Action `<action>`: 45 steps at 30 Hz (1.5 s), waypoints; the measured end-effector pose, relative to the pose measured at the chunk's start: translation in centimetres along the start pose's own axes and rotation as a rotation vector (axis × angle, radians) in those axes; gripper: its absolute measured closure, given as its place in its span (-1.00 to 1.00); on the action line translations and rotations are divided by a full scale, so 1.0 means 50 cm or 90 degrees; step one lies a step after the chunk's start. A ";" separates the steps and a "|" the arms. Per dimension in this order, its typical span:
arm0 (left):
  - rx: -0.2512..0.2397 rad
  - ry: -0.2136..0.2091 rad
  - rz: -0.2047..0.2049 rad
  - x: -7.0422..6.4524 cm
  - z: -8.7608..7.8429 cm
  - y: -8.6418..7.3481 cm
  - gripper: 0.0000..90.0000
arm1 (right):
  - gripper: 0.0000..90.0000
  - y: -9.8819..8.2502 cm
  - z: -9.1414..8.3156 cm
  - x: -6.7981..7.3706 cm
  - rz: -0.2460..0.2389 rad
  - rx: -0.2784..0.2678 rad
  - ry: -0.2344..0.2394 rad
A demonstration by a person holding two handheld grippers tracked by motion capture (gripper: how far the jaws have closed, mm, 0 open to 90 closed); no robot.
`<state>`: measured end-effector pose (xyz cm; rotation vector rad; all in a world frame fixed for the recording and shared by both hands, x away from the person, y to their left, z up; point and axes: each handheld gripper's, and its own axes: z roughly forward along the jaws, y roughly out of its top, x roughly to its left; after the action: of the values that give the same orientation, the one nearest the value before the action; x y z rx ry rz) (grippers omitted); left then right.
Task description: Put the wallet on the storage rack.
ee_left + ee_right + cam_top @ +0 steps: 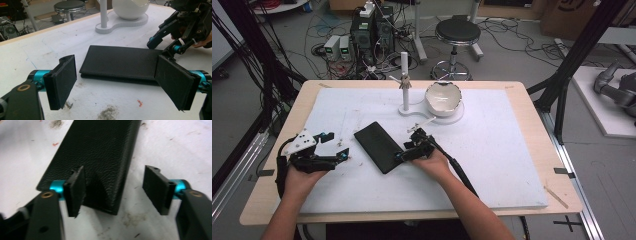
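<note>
A flat black leather-grained case (378,146) lies slantwise on the white mat. My left gripper (338,146) is held just left of it, jaws wide open and empty. In the left gripper view the case (120,61) lies beyond the left gripper (115,60) and apart from its pads. My right gripper (408,146) is at the case's near right end. In the right gripper view the right gripper (114,170) straddles one long edge of the case (100,145): one pad is over the top face, the other over bare mat. Neither pad presses on it.
A white stand with an upright post (404,80) and a cracked-rim white bowl (443,97) sits at the back of the mat (492,150). Behind the table are a stool (457,32), computer boxes (372,30) and cables. My right gripper (175,32) also appears in the left gripper view.
</note>
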<state>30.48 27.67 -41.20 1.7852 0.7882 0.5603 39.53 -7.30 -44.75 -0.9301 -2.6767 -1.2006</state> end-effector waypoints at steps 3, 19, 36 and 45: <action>0.001 0.002 0.000 -0.001 0.001 0.000 -0.60 | -0.05 -0.002 0.003 0.001 0.015 0.001 0.017; -0.003 0.003 -0.004 0.002 -0.006 -0.002 -0.60 | 0.84 0.003 -0.018 0.025 -0.045 -0.008 0.005; -0.053 -0.151 -0.032 -0.016 0.009 0.032 -0.60 | 0.89 -0.047 -0.267 0.084 -0.318 -0.138 -0.046; -0.053 -0.269 -0.011 -0.057 0.043 0.065 -0.61 | 0.89 -0.055 -0.275 0.112 -0.441 -0.157 0.008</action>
<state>30.88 23.47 -38.86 1.7367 0.4798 0.1882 30.98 -15.52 -35.40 0.0369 -2.9796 -1.6564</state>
